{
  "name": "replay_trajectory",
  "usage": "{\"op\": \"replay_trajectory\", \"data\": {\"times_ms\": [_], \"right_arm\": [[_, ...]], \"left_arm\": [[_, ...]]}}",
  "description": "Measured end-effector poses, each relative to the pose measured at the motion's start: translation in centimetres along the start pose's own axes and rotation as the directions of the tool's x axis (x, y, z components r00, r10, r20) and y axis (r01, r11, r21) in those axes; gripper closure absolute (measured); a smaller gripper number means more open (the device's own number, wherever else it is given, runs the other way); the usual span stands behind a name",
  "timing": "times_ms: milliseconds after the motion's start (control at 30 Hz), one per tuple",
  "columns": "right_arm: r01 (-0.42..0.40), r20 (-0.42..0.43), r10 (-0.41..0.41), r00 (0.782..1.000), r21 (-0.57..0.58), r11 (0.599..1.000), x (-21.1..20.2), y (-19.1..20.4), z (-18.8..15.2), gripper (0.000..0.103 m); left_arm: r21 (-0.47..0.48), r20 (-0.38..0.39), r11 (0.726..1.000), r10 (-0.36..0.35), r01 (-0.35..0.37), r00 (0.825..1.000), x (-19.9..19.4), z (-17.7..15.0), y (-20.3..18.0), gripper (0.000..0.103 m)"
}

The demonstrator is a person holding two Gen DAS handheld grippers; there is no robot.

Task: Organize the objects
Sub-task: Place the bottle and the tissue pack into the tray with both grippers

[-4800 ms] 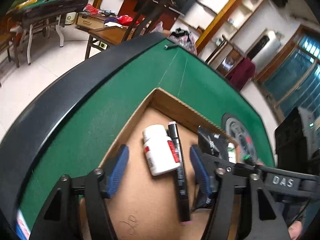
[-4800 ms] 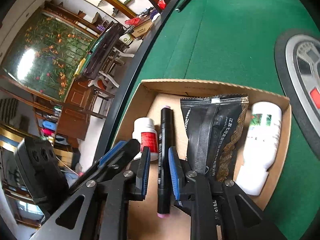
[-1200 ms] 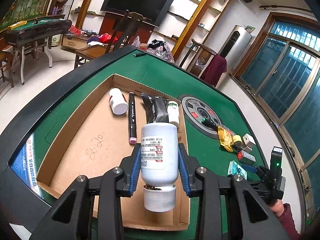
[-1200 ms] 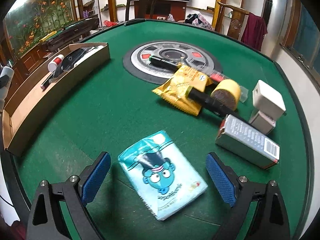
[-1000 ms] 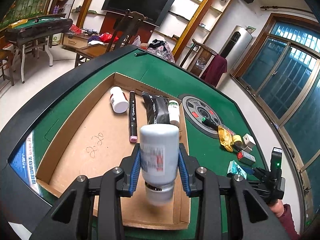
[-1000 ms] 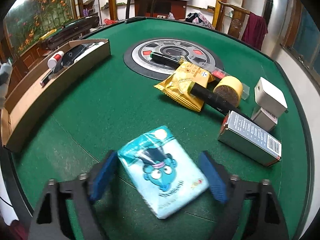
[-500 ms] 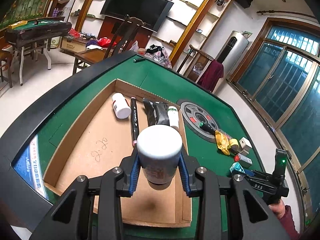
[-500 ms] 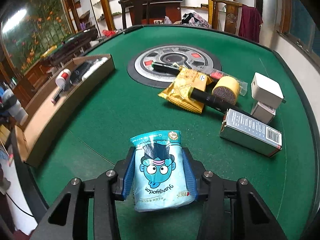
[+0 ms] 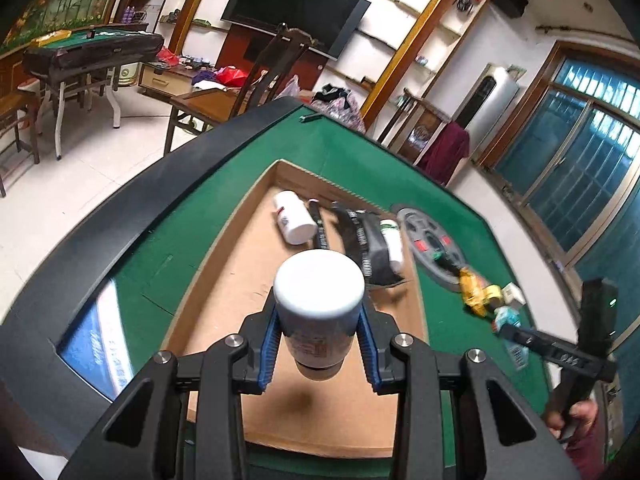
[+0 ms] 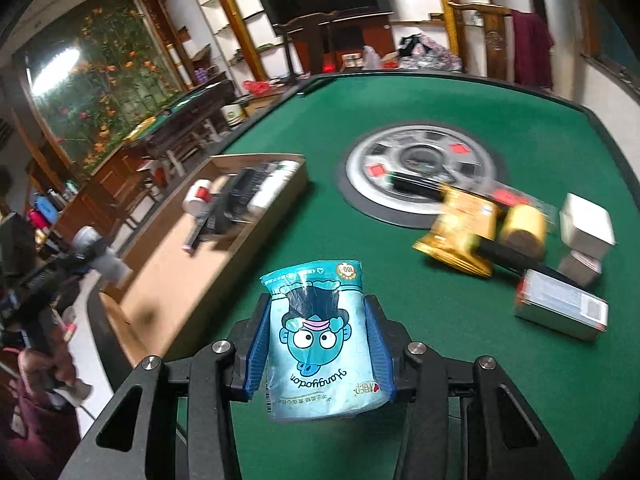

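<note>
White bottle [image 9: 319, 312] and blue packet [image 10: 318, 340] each clamped between jaws

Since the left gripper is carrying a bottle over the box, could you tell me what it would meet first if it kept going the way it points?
Probably the bare cardboard floor of the box, short of the black pouch; depth is uncertain.

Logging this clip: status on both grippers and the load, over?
Left gripper shut on white bottle, over cardboard tray. Right gripper shut on blue packet, above green table. Nothing in the way.
</note>
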State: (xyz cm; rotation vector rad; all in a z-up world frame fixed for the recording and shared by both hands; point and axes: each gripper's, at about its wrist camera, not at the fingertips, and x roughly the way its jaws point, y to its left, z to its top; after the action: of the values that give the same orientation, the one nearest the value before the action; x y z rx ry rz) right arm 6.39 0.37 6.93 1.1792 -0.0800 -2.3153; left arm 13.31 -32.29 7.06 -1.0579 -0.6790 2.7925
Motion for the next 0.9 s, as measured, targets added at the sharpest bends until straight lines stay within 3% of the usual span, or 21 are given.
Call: {"op": "replay_trajectory", "data": {"times_ms": [267,500,700,900], "right_arm": [[-0.120,-0.054,0.118,0.992,-0.026,0.992,4.5,6.1,2.7,0.054],[-0.215,-0.149,0.220,0.964,0.052,0.975,10.5,9.6,4.6,0.054],[-0.161,-0.213,0.168,0.963,0.049,0.986,14.7,11.4,4.6,0.054],[-0.089,-0.215,0.084,0.973,-0.016,0.996,15.8,12.6,4.4,0.053]], "left_arm": [[0.081,-0.058,0.995,0.064,-0.059,0.996,1.8,2.2,0.7,0.069],[0.127,-0.141,0.989,0.090,-0.072,0.986,5.6,4.1,0.8,0.069],[0.110,-0.227,0.990,0.115,-0.092,0.967,9.9,5.2,1.5,0.070],[0.124,-0.267,0.987,0.131,-0.101,0.955,12.3,5.8,1.1,0.070]]}}
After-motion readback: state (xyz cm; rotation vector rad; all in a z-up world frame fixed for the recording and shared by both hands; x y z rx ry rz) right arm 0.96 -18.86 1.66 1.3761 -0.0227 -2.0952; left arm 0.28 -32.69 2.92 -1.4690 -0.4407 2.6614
